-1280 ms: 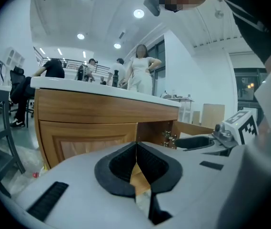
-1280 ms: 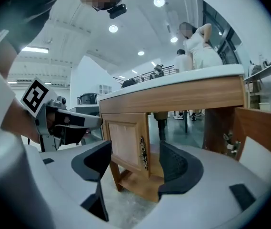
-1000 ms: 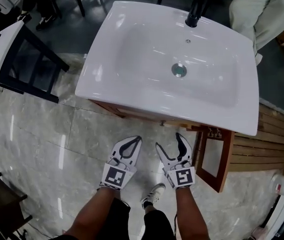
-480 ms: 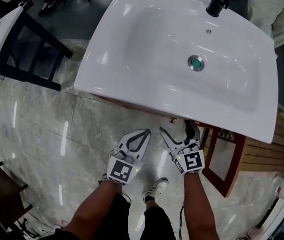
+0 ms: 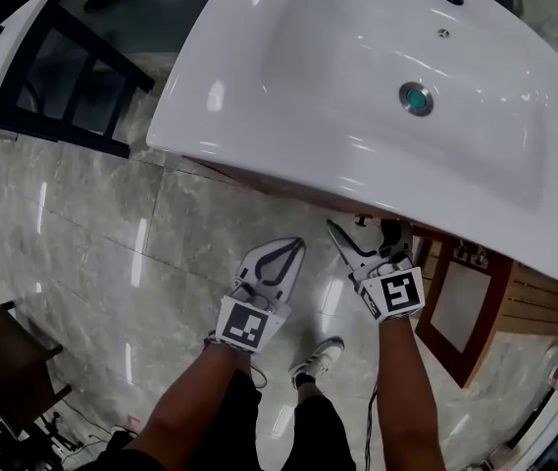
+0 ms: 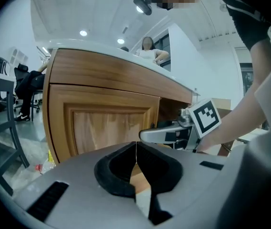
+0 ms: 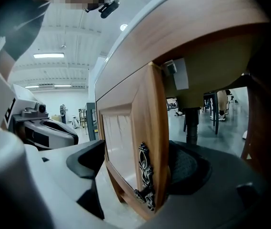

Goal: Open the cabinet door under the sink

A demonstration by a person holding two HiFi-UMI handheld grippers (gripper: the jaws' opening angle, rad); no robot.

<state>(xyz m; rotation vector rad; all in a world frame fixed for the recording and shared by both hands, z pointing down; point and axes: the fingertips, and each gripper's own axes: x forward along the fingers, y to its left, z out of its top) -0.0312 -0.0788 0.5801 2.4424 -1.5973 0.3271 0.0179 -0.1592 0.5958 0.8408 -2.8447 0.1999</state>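
Observation:
A white sink [image 5: 357, 77] tops a wooden cabinet. Its left door [image 6: 106, 123] looks nearly closed, with a dark gap at its free edge. My right gripper [image 5: 364, 229] reaches under the sink's rim with its jaws wide. In the right gripper view the door's free edge [image 7: 156, 142] and its ornate metal handle [image 7: 145, 175] stand between the jaws of the right gripper [image 7: 140, 163]; the left jaw is clear of the panel. My left gripper [image 5: 293, 246] hangs beside it on the left, shut on nothing, and its jaws [image 6: 136, 159] meet in a line.
The cabinet's right door [image 5: 463, 307] stands swung out over wooden slats [image 5: 553, 312]. A black-framed piece of furniture [image 5: 63, 77] is at the upper left and a dark one [image 5: 4, 361] at the lower left. My shoe [image 5: 318, 356] is on the marble floor below the grippers.
Both grippers have moved in toward the cabinet front. The right gripper's tips have gone under the sink's rim. The left gripper stays shut.

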